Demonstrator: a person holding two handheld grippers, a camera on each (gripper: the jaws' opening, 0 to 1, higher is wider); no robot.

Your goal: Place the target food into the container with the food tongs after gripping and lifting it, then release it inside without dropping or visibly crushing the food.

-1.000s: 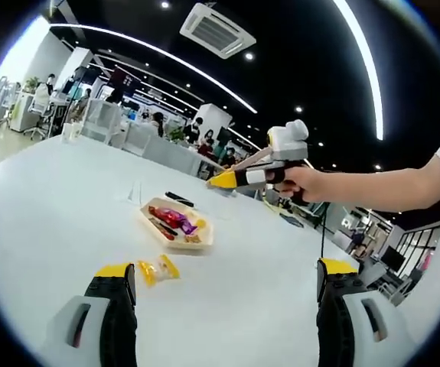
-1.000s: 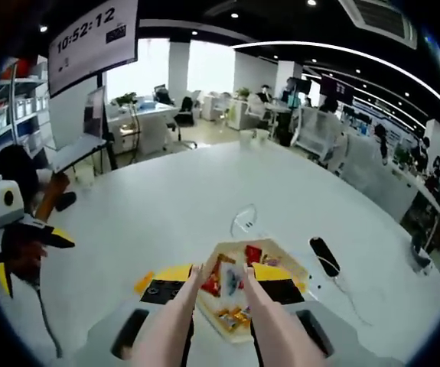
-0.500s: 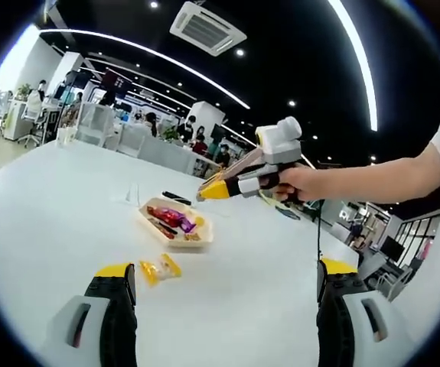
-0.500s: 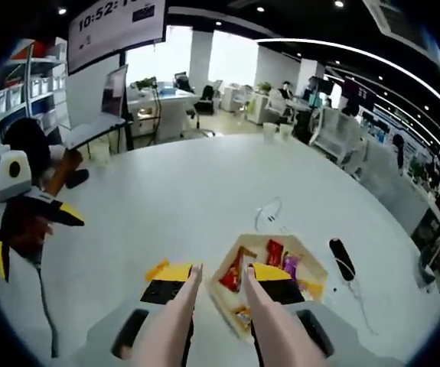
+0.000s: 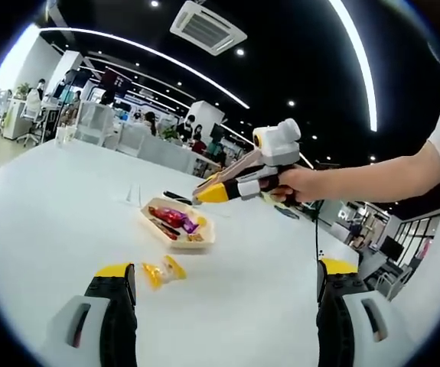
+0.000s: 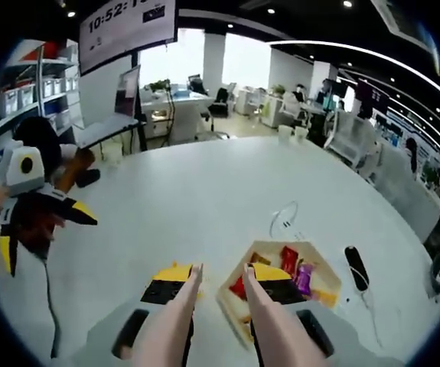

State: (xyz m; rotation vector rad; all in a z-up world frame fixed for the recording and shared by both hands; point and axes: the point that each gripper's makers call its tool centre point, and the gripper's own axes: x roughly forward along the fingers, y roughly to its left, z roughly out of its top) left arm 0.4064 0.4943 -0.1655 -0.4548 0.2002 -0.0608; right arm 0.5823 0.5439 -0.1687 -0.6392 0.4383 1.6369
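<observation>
A yellow-wrapped candy (image 5: pixel 161 270) lies on the white table (image 5: pixel 44 206), just right of my left jaw tip. My left gripper (image 5: pixel 225 275) is open wide and holds nothing. Beyond the candy sits a pale tray (image 5: pixel 206 236) with red, purple and yellow wrapped sweets. My right gripper (image 5: pixel 231 186), held in a hand, hovers above the tray's far side. It is shut on the food tongs (image 6: pixel 175 313), whose tips stand slightly apart with nothing between them. In the right gripper view the right gripper (image 6: pixel 221 275) hangs over the tray's (image 6: pixel 229 289) left edge.
A black remote-like bar (image 6: pixel 355 267) lies right of the tray, and a small clear item with a cord (image 6: pixel 285 218) lies beyond it. The left gripper (image 6: pixel 36 214) shows at far left. Office desks, chairs and people ring the table.
The right gripper with the tongs has shifted left, from above the tray's middle to its left edge. The tongs' gap is unchanged. The left gripper stays put.
</observation>
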